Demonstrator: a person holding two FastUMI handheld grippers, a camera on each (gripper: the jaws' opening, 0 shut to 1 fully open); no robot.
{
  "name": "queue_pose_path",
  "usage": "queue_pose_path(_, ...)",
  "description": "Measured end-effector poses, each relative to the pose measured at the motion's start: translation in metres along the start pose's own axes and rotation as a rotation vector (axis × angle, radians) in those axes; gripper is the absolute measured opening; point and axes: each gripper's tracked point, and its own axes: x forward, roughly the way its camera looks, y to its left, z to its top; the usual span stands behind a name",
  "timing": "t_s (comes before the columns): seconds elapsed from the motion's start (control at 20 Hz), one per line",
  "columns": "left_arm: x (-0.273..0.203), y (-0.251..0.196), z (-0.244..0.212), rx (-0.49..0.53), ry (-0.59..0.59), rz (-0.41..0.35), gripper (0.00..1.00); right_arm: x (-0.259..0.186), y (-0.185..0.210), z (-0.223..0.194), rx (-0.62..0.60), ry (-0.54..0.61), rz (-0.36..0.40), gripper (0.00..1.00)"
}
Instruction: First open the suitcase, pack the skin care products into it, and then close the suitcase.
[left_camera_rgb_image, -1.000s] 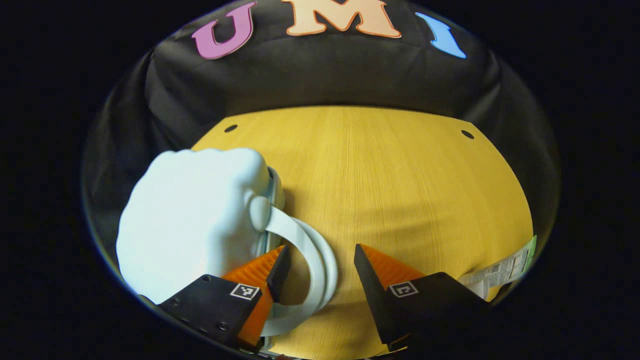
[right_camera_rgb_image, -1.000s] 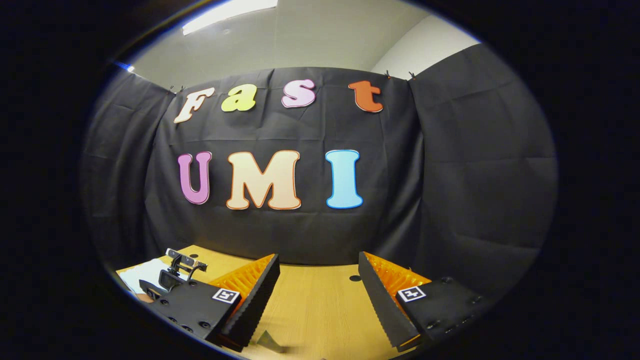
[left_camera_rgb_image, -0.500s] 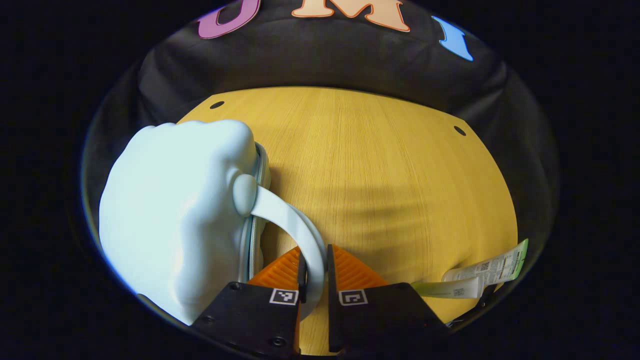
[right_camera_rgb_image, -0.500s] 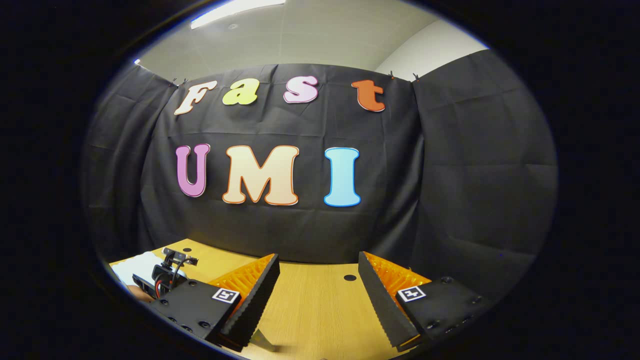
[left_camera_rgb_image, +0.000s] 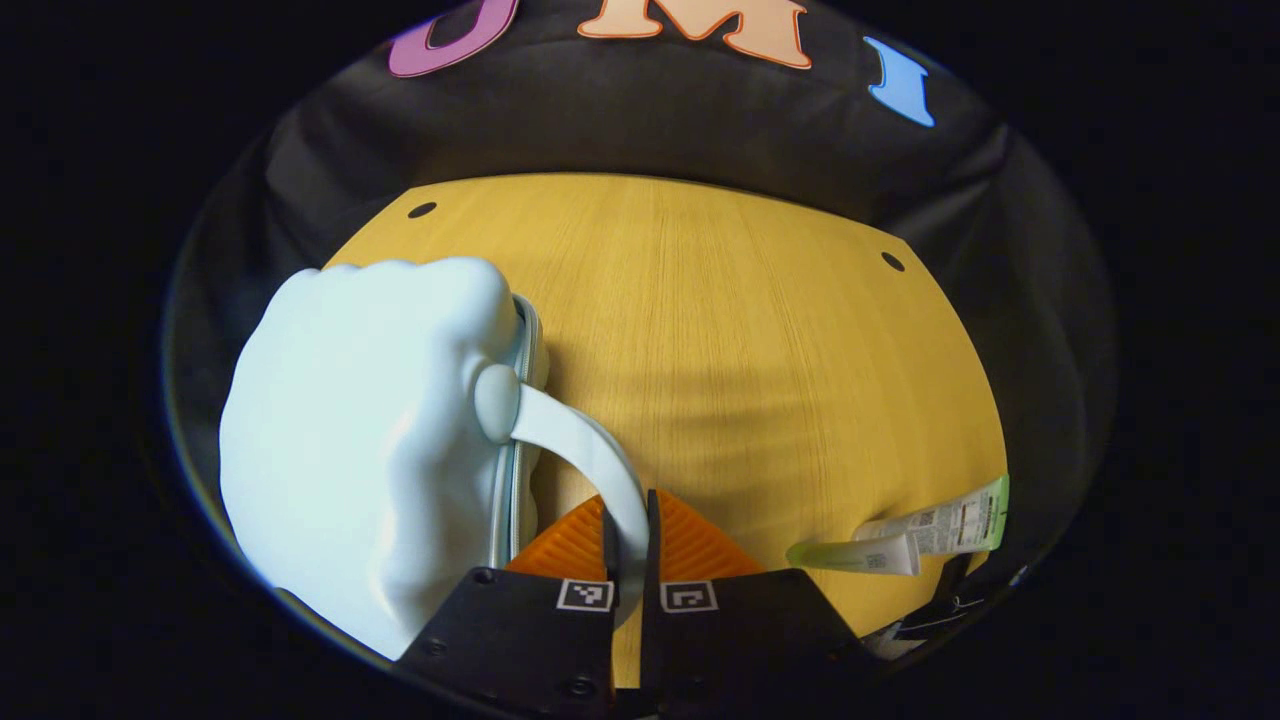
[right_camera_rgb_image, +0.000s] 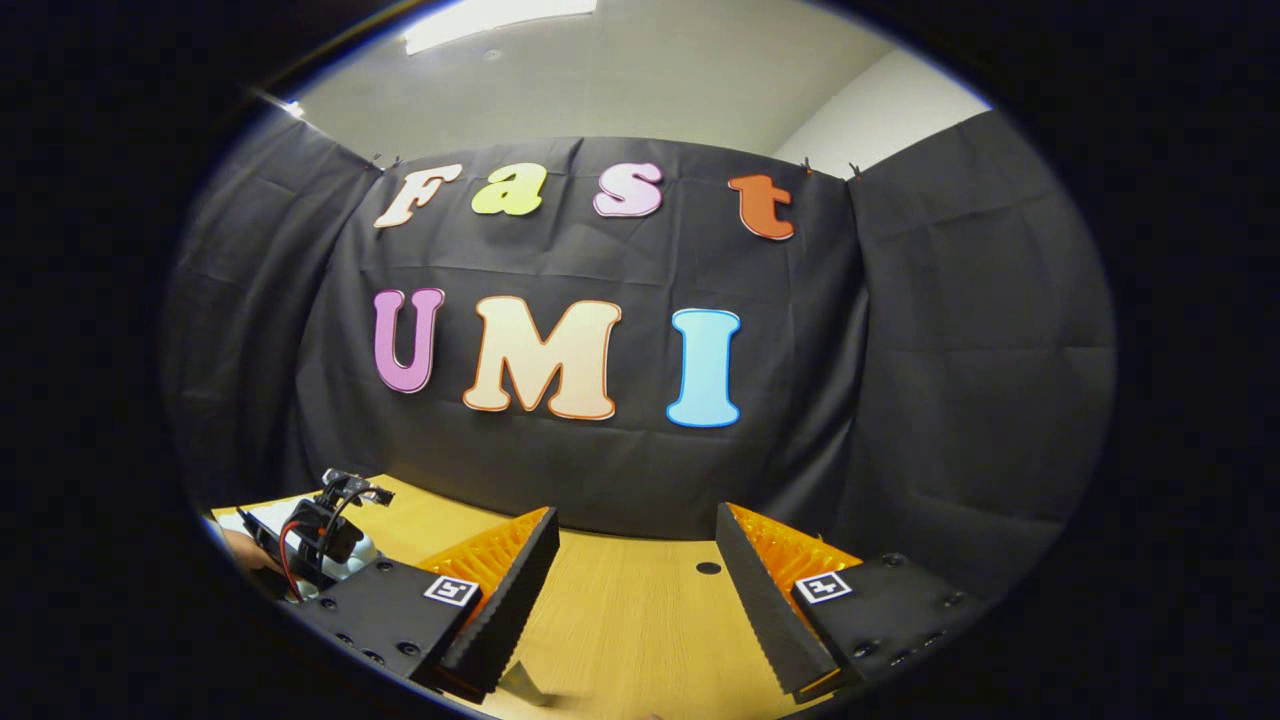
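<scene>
The left gripper (left_camera_rgb_image: 630, 520) pinched the handle (left_camera_rgb_image: 585, 450) of the pale suitcase (left_camera_rgb_image: 370, 440) at 9 o'clock on the surface (left_camera_rgb_image: 760, 350). A tube (left_camera_rgb_image: 905, 535), print illegible, lay at 4 o'clock. The right gripper (right_camera_rgb_image: 635, 580) gaped wide, holding nothing.

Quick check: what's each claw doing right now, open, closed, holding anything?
Left claw: closed on the suitcase handle.
Right claw: open, holding nothing, above the table.

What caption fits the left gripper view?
Left gripper pinches the pale suitcase's handle; a tube lies on the table.
</scene>
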Motion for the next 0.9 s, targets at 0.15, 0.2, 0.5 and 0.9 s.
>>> queue_pose_path(0.15,-0.010,0.001,0.002,-0.036,0.002,-0.029,0.02,0.001,0.006,-0.001,-0.006,-0.018,0.047,0.99)
queue_pose_path(0.2,-0.005,-0.002,0.000,-0.025,0.003,-0.028,0.02,0.001,0.006,-0.003,-0.001,-0.018,0.059,0.99)
queue_pose_path(0.5,-0.028,-0.006,0.016,-0.016,-0.047,-0.035,0.00,0.000,-0.007,-0.001,0.039,-0.042,0.072,0.99)
queue_pose_path(0.9,-0.113,0.039,0.080,0.090,-0.199,-0.010,0.00,0.001,0.025,-0.001,0.098,-0.039,0.082,0.98)
